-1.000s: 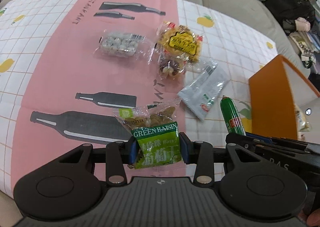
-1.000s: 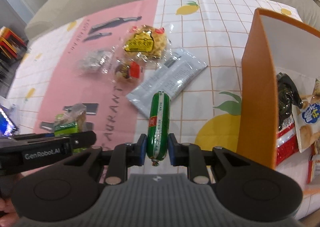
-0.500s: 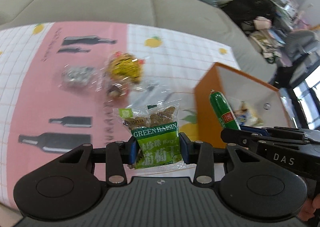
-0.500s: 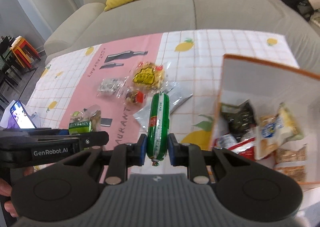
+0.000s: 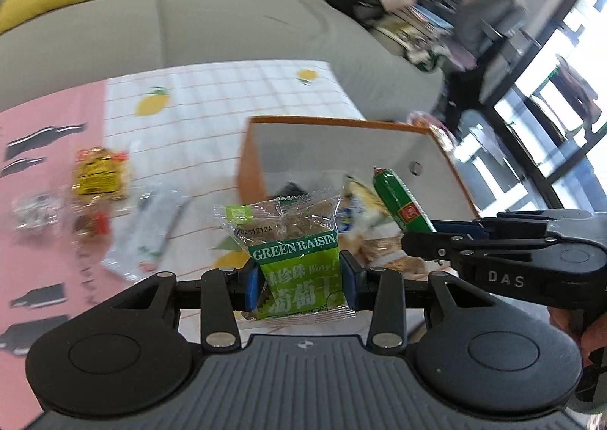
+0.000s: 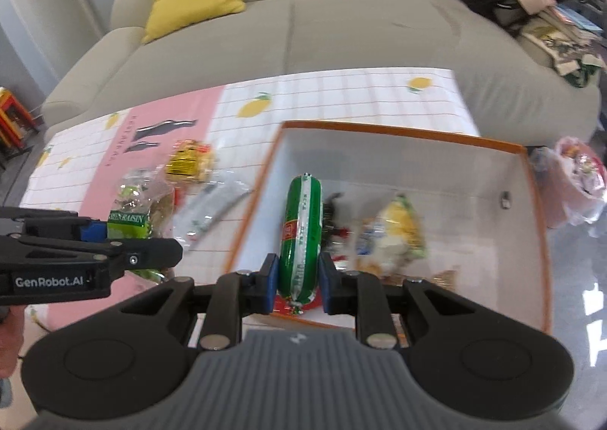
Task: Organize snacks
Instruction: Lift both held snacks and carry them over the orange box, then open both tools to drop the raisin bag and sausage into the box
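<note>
My left gripper (image 5: 299,284) is shut on a green raisin packet (image 5: 292,251) and holds it in the air by the near left corner of the orange box (image 5: 250,153). My right gripper (image 6: 296,287) is shut on a green sausage (image 6: 301,229) and holds it above the orange box (image 6: 531,202), which has several snack packs inside. The sausage (image 5: 402,202) and the raisin packet (image 6: 127,219) each show in the other wrist view.
On the lemon and pink tablecloth (image 6: 341,96), left of the box, lie a yellow snack pack (image 5: 100,176), a clear-wrapped snack (image 5: 32,212) and a white sachet (image 5: 151,225). A grey sofa (image 6: 341,32) runs behind the table. A pink bag (image 6: 580,179) sits right of the box.
Both grippers rose from the table with their snacks and moved right to the orange box. The sausage now hangs over the box's inside.
</note>
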A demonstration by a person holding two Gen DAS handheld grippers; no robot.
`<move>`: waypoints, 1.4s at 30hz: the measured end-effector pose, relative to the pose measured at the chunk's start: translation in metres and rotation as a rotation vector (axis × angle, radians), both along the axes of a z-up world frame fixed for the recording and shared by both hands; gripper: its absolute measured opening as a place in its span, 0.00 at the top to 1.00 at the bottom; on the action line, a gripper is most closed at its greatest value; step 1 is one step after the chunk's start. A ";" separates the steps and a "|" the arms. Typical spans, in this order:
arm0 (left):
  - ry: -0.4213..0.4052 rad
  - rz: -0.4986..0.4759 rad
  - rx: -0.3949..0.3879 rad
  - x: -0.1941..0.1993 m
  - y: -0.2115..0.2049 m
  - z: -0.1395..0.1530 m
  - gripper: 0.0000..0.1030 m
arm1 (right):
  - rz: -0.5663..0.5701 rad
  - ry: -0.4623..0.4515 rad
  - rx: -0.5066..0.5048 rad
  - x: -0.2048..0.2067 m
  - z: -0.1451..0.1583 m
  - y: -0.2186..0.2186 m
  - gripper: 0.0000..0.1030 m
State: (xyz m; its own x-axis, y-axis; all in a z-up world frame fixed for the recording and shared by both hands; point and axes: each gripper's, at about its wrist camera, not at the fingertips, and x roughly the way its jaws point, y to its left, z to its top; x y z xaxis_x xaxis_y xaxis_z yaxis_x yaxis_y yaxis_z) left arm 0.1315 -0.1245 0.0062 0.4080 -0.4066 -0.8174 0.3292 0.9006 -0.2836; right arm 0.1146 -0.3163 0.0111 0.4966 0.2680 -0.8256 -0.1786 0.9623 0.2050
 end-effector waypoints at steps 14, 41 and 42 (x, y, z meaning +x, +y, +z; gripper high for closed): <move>0.072 -0.211 0.128 0.039 -0.084 -0.040 0.55 | -0.046 0.097 -0.096 0.027 -0.039 -0.057 0.81; 0.264 -0.265 0.361 0.077 -0.122 -0.121 0.50 | 0.032 0.265 -0.210 0.077 -0.114 -0.062 0.81; 0.264 -0.261 0.364 0.078 -0.122 -0.122 0.46 | 0.033 0.266 -0.211 0.078 -0.114 -0.061 0.80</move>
